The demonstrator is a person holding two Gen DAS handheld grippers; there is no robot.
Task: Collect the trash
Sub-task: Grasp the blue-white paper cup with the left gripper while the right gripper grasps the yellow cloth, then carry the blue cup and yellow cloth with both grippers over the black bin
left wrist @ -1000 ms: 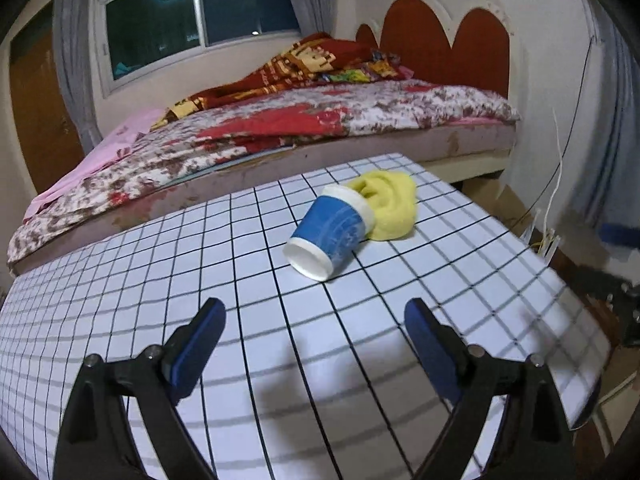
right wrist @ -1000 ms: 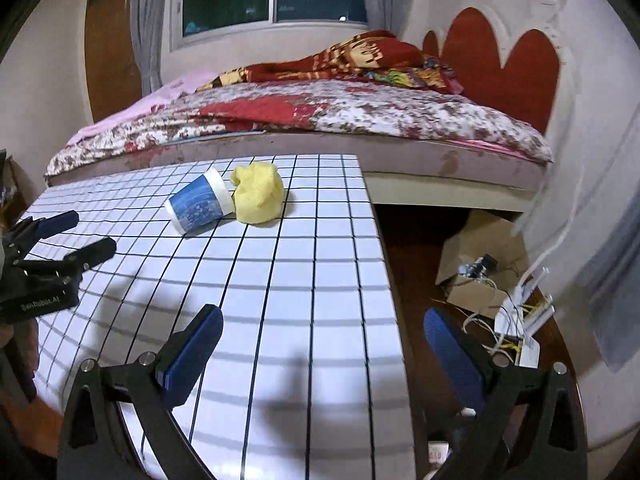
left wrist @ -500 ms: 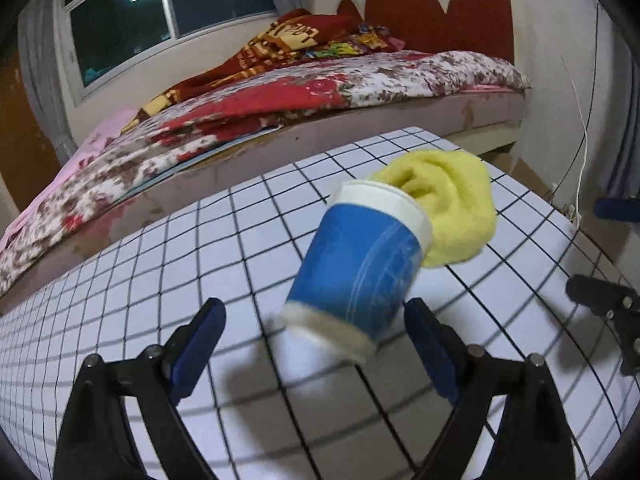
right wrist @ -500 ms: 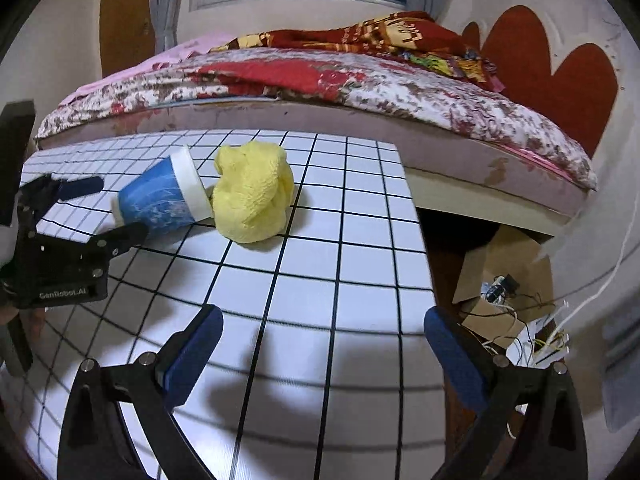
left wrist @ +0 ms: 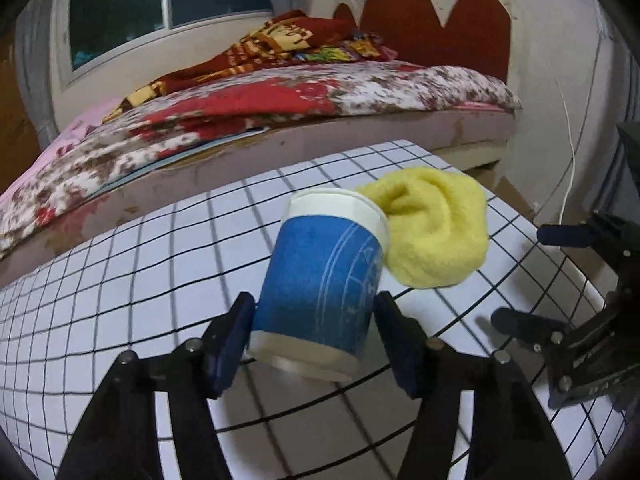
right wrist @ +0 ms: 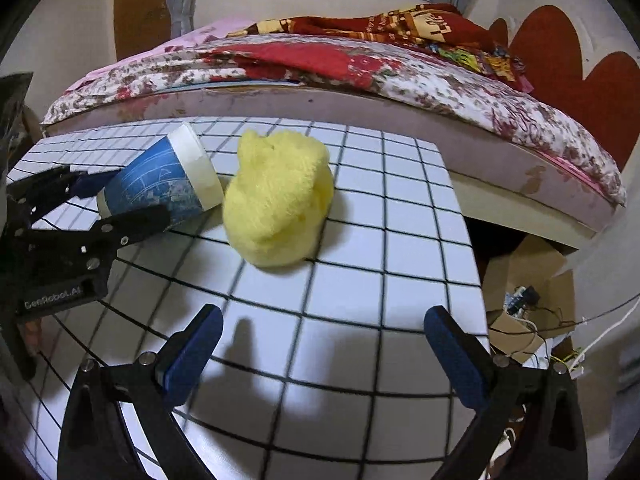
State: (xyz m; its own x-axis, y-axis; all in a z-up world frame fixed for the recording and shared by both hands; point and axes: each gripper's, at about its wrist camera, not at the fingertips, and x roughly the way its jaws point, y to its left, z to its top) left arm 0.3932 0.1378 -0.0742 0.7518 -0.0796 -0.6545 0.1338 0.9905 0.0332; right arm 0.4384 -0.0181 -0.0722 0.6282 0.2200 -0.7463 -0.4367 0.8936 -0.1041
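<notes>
A blue and white paper cup (left wrist: 320, 276) lies on its side on the grid-patterned table (left wrist: 120, 280), its rim against a crumpled yellow cloth (left wrist: 436, 232). My left gripper (left wrist: 312, 328) has the cup's base end between its blue pads (left wrist: 232, 340); the jaws are closing and both pads touch the cup's sides. The right wrist view shows that left gripper (right wrist: 132, 196) astride the cup (right wrist: 160, 184), one finger behind and one in front. My right gripper (right wrist: 322, 340) stands open above the bare table (right wrist: 400, 240), short of the yellow cloth (right wrist: 280, 196), nothing between its fingers.
A bed (right wrist: 360, 64) with floral and red covers runs along the table's far edge. The table's right edge (right wrist: 468, 240) drops to the floor, where a cardboard box (right wrist: 536, 268) and tangled cables (right wrist: 520, 312) lie. The right gripper (left wrist: 536, 280) hangs right of the cloth.
The left gripper has come forward to the cup and its jaws have narrowed onto the cup's sides. The right gripper has moved nearer the yellow cloth and lower, still wide open.
</notes>
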